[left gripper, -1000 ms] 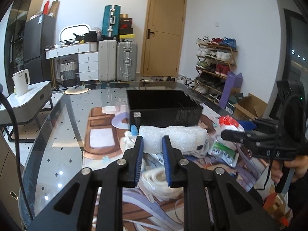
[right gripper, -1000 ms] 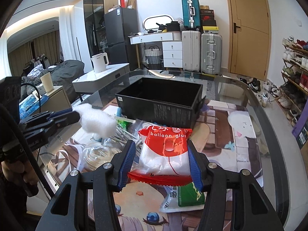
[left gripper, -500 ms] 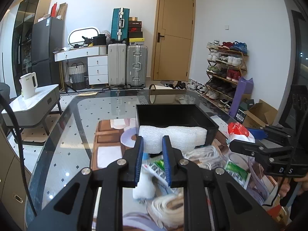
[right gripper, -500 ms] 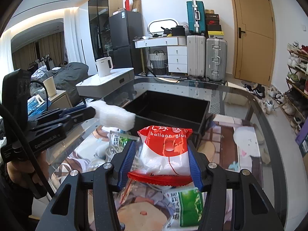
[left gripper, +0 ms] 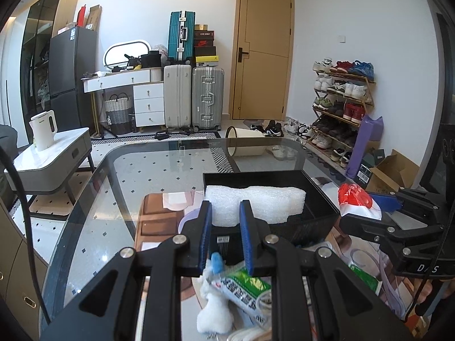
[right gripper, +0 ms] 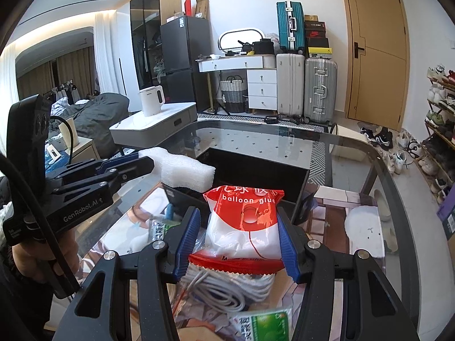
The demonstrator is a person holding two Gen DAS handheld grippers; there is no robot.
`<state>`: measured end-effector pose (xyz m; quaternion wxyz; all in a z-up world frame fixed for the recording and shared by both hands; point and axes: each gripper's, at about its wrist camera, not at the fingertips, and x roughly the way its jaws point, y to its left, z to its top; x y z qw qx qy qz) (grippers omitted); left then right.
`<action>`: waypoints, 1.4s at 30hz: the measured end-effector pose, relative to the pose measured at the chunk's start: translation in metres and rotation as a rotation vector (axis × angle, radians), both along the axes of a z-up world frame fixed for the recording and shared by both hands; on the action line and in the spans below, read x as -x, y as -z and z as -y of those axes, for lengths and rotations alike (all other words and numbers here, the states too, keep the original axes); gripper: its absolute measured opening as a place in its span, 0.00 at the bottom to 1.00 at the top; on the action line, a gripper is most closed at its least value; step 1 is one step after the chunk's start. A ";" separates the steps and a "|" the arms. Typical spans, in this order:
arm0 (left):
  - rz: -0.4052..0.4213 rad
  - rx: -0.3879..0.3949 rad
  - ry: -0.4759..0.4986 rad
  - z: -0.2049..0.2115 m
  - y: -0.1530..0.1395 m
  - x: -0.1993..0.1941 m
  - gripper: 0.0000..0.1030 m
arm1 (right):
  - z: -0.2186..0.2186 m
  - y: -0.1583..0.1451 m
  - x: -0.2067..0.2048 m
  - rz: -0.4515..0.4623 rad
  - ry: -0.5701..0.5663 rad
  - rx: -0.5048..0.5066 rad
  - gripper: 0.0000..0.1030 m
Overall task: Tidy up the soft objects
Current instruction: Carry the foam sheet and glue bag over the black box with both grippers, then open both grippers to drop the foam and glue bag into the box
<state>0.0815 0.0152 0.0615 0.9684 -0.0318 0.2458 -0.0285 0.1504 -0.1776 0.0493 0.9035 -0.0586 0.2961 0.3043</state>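
Note:
My left gripper (left gripper: 225, 213) is shut on a white foam block (left gripper: 264, 201), which hangs over the near left part of the black bin (left gripper: 318, 190). From the right wrist the same foam block (right gripper: 184, 170) juts from the left gripper (right gripper: 148, 162) above the black bin (right gripper: 256, 167). My right gripper (right gripper: 237, 240) is shut on a red and white balloon glue packet (right gripper: 244, 221), held just short of the bin's near wall. In the left wrist view that packet (left gripper: 355, 199) shows at the tips of the right gripper (left gripper: 372, 203), beside the bin's right side.
On the glass table (left gripper: 108, 199) below lie a green wipes pack (left gripper: 244, 284), a white plush toy (left gripper: 213, 312), a bagged coil of white cable (right gripper: 224, 287) and another green pack (right gripper: 264, 324). A side table with a white kettle (left gripper: 42, 130) stands left.
Both grippers have moved forward and slightly up toward the bin, each keeping its load. The foam block now hangs over the bin, and the packet is close to its near wall.

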 end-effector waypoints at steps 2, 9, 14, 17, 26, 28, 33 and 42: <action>-0.002 -0.002 0.001 0.000 0.001 -0.005 0.17 | -0.002 0.000 -0.004 -0.003 0.001 0.003 0.52; -0.006 -0.002 -0.001 -0.001 0.004 -0.021 0.17 | -0.010 0.000 -0.018 -0.012 -0.007 0.015 0.52; -0.010 -0.017 0.003 0.002 0.006 -0.032 0.17 | -0.013 0.004 -0.029 -0.014 -0.016 0.024 0.52; -0.014 -0.023 0.009 0.003 0.009 -0.037 0.17 | -0.014 0.007 -0.037 -0.023 -0.011 0.035 0.52; -0.051 -0.045 0.024 0.013 0.019 -0.051 0.17 | -0.016 0.017 -0.060 -0.040 -0.009 0.045 0.52; -0.063 -0.048 0.027 0.014 0.022 -0.056 0.17 | -0.017 0.020 -0.064 -0.041 -0.011 0.050 0.52; -0.086 -0.059 0.022 0.016 0.030 -0.061 0.19 | -0.023 0.023 -0.071 -0.034 -0.016 0.060 0.52; -0.090 -0.054 0.004 0.014 0.027 -0.048 0.77 | -0.009 0.011 -0.056 0.024 0.021 0.021 0.94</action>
